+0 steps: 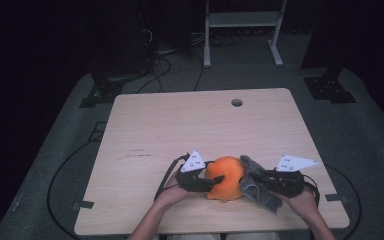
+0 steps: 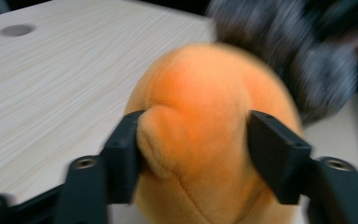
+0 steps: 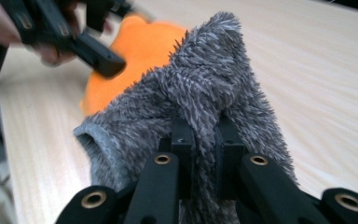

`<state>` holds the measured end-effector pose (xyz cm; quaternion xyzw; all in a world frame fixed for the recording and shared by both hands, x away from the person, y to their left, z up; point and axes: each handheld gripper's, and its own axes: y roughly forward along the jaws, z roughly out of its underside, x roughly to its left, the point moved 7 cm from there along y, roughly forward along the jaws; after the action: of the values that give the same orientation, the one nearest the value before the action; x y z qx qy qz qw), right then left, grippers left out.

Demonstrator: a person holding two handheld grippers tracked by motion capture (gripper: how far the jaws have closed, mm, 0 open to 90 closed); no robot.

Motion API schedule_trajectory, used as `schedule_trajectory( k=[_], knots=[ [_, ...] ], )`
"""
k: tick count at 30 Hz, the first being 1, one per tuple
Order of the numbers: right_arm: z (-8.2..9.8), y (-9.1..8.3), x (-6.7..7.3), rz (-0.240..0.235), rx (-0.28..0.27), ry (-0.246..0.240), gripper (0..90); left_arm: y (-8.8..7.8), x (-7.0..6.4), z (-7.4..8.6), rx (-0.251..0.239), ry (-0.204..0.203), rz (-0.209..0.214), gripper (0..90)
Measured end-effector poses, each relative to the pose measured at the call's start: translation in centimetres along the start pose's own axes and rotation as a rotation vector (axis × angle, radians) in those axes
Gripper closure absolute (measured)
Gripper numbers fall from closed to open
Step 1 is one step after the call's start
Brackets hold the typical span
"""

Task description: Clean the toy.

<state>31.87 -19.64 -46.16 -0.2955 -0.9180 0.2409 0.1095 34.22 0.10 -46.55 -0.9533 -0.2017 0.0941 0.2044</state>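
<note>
An orange plush toy [image 1: 226, 175] [image 2: 205, 93] [image 3: 140, 51] sits near the front edge of the wooden table [image 1: 180, 125]. My left gripper [image 1: 217, 181] [image 2: 196, 135] is shut on it from the left, both pads pressing into its soft sides. My right gripper [image 1: 256, 181] [image 3: 205, 128] is shut on a grey fuzzy cloth [image 1: 266, 201] [image 3: 205, 79], which is bunched between its jaws. The cloth [image 2: 284, 51] rests against the toy's right side. In the right gripper view a jaw of the left gripper [image 3: 98, 60] lies across the toy.
A round hole [image 1: 236, 102] [image 2: 15, 30] is cut in the table's far side. Beyond the table stands a white metal frame [image 1: 242, 20], with cables [image 1: 155, 70] on the dark floor. Forearms reach in over the table's front edge.
</note>
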Motion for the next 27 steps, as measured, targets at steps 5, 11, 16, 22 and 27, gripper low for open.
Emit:
schedule_trajectory(
  k=[5, 11, 16, 22, 27],
  knots=[
    [0.4, 0.8, 1.5, -0.016, 0.049, -0.066, 80.9, 1.3, 0.1, -0.2, 0.062, -0.087, -0.010, 14.4],
    [0.0, -1.1, -0.1, 0.002, -0.020, 0.009, 81.0, 1.2, -1.2, -2.4, -0.119, 0.144, -0.075, 47.0],
    [-0.5, -0.4, -1.0, 0.028, -0.041, 0.059, 81.0, 2.3, -1.4, -1.9, -0.063, 0.224, -0.070, 33.3],
    [-0.6, 0.6, 2.0, -0.056, 0.003, -0.047, 81.0, 1.0, -0.6, -0.9, -0.022, 0.043, -0.038, 34.1],
    [-0.2, -0.7, -0.2, 0.005, -0.020, 0.038, 81.0, 0.3, -1.3, -0.2, -0.010, 0.072, -0.017, 41.1]
  ],
)
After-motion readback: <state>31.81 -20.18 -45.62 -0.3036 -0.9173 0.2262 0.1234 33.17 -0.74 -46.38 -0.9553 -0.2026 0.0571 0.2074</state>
